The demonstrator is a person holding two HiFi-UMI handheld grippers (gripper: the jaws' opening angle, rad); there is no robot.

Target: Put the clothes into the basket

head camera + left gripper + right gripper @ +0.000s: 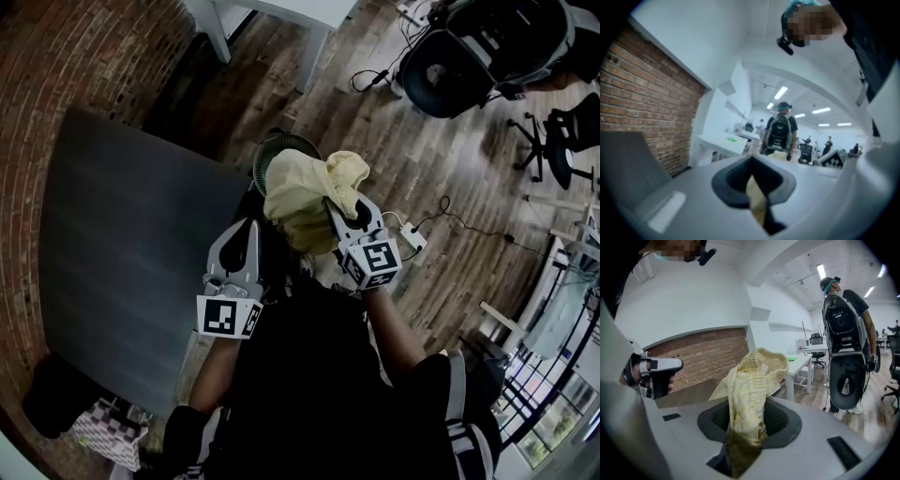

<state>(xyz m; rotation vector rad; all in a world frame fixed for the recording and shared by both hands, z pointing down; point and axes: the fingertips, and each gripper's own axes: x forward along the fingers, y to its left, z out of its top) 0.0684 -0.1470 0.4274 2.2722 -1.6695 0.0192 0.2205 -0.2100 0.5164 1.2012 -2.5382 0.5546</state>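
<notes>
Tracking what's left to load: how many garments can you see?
1: a pale yellow knitted garment, clamped in the right gripper. The checkered thing beside the dark grey table may be another; unclear.

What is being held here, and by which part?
The right gripper grips the yellow cloth by a bunched fold; most of it heaps beyond the jaws. The left gripper: cannot tell.

Pale yellow ribbed garment (309,192), dark grey table (122,253), red-brown brick wall (56,56).
</notes>
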